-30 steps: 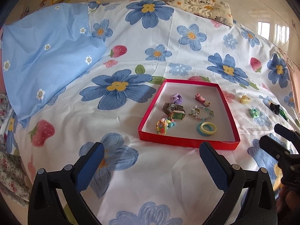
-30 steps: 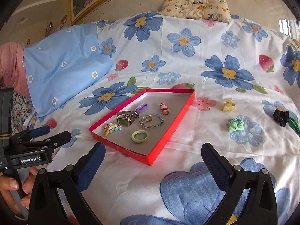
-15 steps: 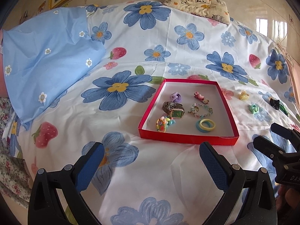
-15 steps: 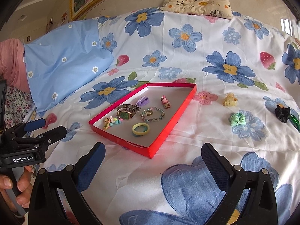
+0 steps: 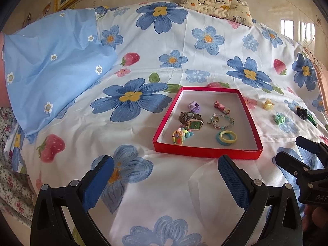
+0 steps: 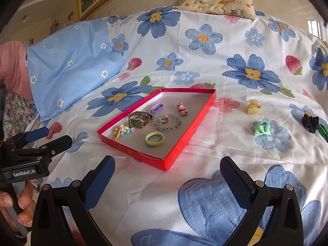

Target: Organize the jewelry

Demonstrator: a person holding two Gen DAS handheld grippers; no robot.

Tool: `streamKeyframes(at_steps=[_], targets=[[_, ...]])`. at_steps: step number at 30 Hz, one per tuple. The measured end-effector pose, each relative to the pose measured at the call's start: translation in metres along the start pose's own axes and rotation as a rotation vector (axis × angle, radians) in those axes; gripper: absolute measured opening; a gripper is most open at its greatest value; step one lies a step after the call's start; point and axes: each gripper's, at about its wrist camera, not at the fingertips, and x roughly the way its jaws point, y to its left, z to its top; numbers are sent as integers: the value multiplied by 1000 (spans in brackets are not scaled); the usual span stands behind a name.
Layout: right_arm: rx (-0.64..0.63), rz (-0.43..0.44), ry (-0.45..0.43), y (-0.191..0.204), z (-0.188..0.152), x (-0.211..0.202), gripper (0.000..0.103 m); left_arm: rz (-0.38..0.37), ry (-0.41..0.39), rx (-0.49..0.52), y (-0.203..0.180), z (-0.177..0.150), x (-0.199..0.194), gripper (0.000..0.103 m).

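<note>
Just in front of the left hand-held gripper (image 5: 165,176), whose two blue pads are wide apart with nothing between them, sits the red tray (image 5: 207,155) on the bed (image 5: 143,201). The right hand-held gripper (image 6: 167,175) is spread wide and empty too, with the tray's near corner right ahead of it. Inside the tray are a watch (image 6: 137,121), a bead bracelet (image 6: 168,122), a yellow ring (image 6: 155,138) and a few small colorful bits. Farther out, ahead and to the right of the right hand-held gripper, four small things lie loose on the sheet: a yellow clip (image 6: 253,107), a green scrunchie (image 6: 262,128), a black bow (image 6: 310,122) and a green shiny piece (image 6: 324,131) touching the bow. These look tiny and very light. The scrunchie and bow are probably soft and squishy, so pinch them across the middle. The clip looks hard and smooth and may slip, so hold its fat body gently. The bed is soft, so pushing down could bunch the sheet.
</note>
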Motion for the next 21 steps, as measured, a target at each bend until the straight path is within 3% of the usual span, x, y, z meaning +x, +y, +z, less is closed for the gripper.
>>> streamKeyframes(at_steps=[21], targets=[[-2,1,-2,1,0,0,103,4,-4,12,0,0,0,103]])
